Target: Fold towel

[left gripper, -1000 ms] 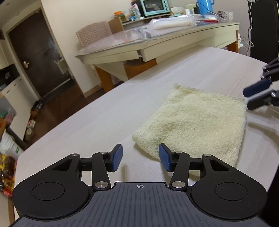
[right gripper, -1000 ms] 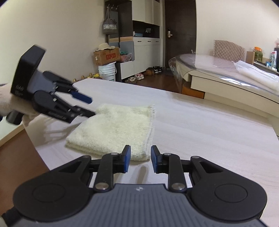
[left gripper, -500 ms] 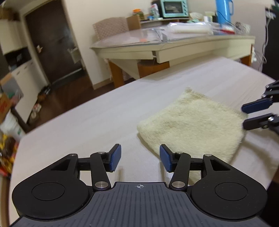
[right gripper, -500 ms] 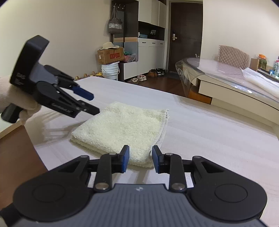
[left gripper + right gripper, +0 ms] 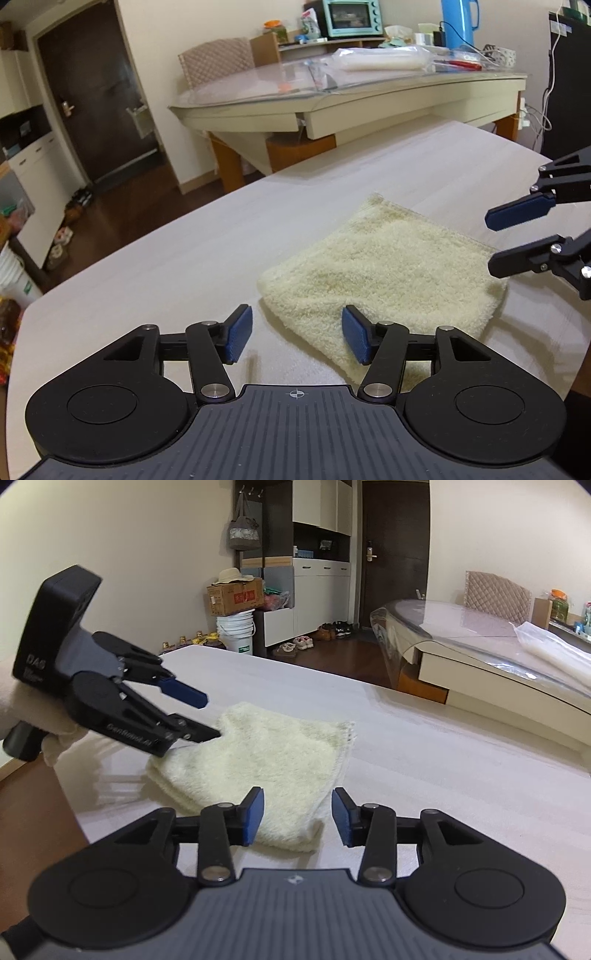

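Since half a second ago the right gripper (image 5: pixel 297 818) has spread its jaws wider, and both grippers sit a little closer to the towel (image 5: pixel 384 273). From the left wrist view, the left gripper (image 5: pixel 297 338) is spread wide and holds nothing; its right pad (image 5: pixel 355 339) overlaps the towel's near corner, its left pad is over bare tabletop (image 5: pixel 155 266). That pale yellow towel lies folded into a rough square, flat on the tabletop. At the right edge the right gripper (image 5: pixel 489 242) comes in side-on, jaws apart, one above the other, at the towel's far right edge. From the right wrist view, the right gripper is spread and empty, its pads on either side of the near corner of the towel (image 5: pixel 266 760). Across the towel, the left gripper (image 5: pixel 212 716), held in a white-gloved hand (image 5: pixel 22 709), has its jaws apart, the lower finger at the towel's far left corner.
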A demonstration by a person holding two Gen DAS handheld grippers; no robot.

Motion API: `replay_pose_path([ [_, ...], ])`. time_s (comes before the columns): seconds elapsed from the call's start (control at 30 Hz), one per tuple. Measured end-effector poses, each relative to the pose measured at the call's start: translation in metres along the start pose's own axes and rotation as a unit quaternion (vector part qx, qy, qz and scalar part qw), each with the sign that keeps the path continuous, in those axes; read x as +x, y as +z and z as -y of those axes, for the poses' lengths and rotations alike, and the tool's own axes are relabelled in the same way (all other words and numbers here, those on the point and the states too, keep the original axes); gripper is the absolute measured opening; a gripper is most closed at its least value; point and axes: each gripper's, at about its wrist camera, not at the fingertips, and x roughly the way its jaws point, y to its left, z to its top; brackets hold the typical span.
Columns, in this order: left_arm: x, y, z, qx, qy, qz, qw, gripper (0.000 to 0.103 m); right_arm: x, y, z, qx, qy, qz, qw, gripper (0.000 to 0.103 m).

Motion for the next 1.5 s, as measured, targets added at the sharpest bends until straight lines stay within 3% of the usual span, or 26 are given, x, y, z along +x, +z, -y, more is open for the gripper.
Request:
replay_pose_path([
  [0.1,-0.001,0.0,-0.004,-0.007,-0.009,-0.001,0.9999,0.06,0.002,0.002,0.003,0.005,0.005,-0.003,1.0,0.045],
  [0.23,-0.003,-0.005,-0.001,0.019,0.002,-0.006,0.9998,0.064,0.004,0.0,0.004,-0.01,0.003,-0.018,1.0,0.046],
  [0.53,-0.009,-0.01,0.001,0.025,0.01,0.002,0.9996,0.064,0.013,0.001,0.002,-0.07,0.013,-0.056,0.996,0.05],
  [0.7,-0.024,-0.01,0.006,0.01,-0.003,0.026,0.9996,0.065,0.014,0.002,0.001,-0.086,0.011,-0.06,0.994,0.052],
  [0.87,-0.025,-0.016,0.024,0.042,-0.008,0.019,0.9989,0.065,0.015,0.002,0.002,-0.084,0.007,-0.059,0.995,0.055],
  [1.1,-0.023,-0.024,0.028,0.043,0.002,0.015,0.999,0.065,0.012,-0.001,0.003,-0.082,0.006,-0.052,0.995,0.056],
  [1.33,-0.022,-0.03,0.028,0.005,0.014,0.024,0.9996,0.065,0.009,-0.007,0.006,-0.071,0.004,-0.037,0.997,0.059],
  [1.5,-0.025,-0.025,0.02,-0.037,0.0,0.026,0.999,0.064,0.009,-0.007,0.007,-0.068,0.001,-0.032,0.997,0.06],
])
